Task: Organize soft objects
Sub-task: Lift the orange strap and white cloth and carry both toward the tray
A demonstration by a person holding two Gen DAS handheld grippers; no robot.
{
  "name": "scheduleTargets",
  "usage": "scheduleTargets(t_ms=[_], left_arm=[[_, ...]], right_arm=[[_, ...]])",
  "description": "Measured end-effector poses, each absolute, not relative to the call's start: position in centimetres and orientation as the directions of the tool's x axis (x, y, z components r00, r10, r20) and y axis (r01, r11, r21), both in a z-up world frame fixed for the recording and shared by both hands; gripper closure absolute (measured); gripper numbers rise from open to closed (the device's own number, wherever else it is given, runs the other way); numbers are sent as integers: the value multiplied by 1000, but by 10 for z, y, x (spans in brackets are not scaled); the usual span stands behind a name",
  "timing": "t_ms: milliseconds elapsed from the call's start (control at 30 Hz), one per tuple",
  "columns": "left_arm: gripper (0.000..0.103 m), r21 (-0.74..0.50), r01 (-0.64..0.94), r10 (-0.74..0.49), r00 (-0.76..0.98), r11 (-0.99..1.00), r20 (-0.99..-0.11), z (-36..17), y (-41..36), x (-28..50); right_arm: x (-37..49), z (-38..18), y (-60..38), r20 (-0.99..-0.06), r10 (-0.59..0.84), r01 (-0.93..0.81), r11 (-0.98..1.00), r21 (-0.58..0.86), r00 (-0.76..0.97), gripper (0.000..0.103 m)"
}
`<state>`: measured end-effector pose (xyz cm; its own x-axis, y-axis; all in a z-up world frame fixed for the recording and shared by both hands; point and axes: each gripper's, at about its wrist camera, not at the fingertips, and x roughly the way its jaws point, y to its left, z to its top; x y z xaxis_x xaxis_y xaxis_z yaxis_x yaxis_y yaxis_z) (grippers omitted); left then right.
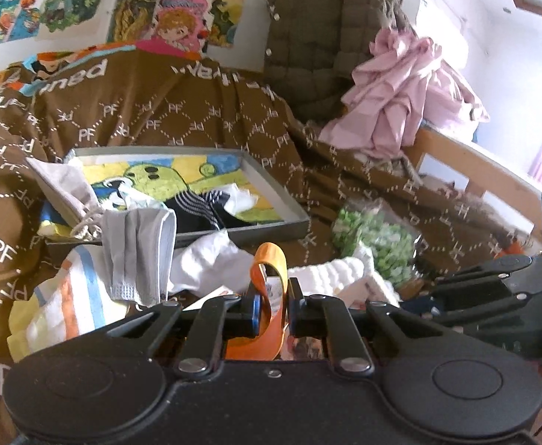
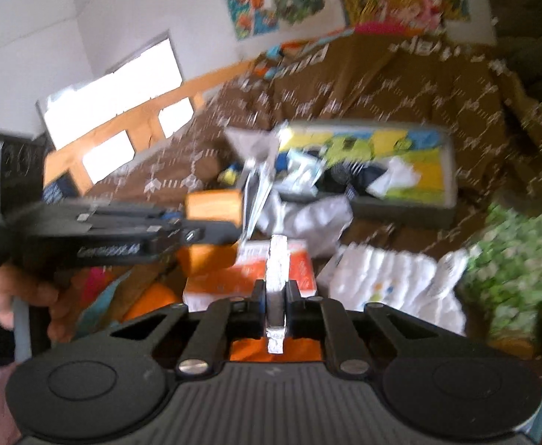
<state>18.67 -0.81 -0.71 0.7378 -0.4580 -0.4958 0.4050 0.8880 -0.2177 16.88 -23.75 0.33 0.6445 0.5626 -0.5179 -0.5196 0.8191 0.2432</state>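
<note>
In the left wrist view my left gripper (image 1: 274, 304) is shut on a soft orange band (image 1: 271, 263) that curls up between its fingers. The right wrist view shows that gripper (image 2: 226, 230) side-on at the left with the orange piece (image 2: 211, 205) at its tips. My right gripper (image 2: 275, 296) is shut on a thin silvery-white strip (image 2: 276, 259) that stands upright between its pads. Orange material lies under it, and I cannot tell whether the strip belongs to the orange piece. My right gripper (image 1: 441, 289) sits close to the right of the left one.
A grey tray (image 1: 278, 193) on the brown blanket (image 1: 159, 111) holds a cartoon towel and socks. Around it lie a grey cloth (image 1: 137, 252), a white cloth (image 1: 211, 263), a striped towel (image 1: 67, 304) and a green patterned bag (image 1: 378, 241). Pink fabric (image 1: 408, 92) hangs over the wooden rail (image 1: 475, 170).
</note>
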Motion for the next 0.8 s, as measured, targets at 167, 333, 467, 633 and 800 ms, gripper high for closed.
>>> scheduleTargets(t_ms=[167, 333, 467, 633, 800], left_arm=[[89, -239, 387, -454, 772, 891, -445, 11, -2, 174], [89, -258, 399, -471, 803, 880, -365, 24, 0, 169], [89, -235, 396, -453, 843, 888, -289, 29, -2, 167], [89, -239, 365, -413, 889, 900, -197, 35, -6, 176], [89, -185, 363, -392, 906, 913, -161, 41, -14, 202]], right_arm=[[165, 16, -262, -391, 578, -488, 815, 312, 716, 92], [169, 22, -272, -323, 546, -460, 833, 308, 773, 92], [177, 24, -273, -283, 520, -440, 846, 301, 806, 92], [192, 28, -269, -241, 471, -410, 873, 264, 848, 92], [211, 35, -262, -187, 424, -382, 897, 221, 886, 92]])
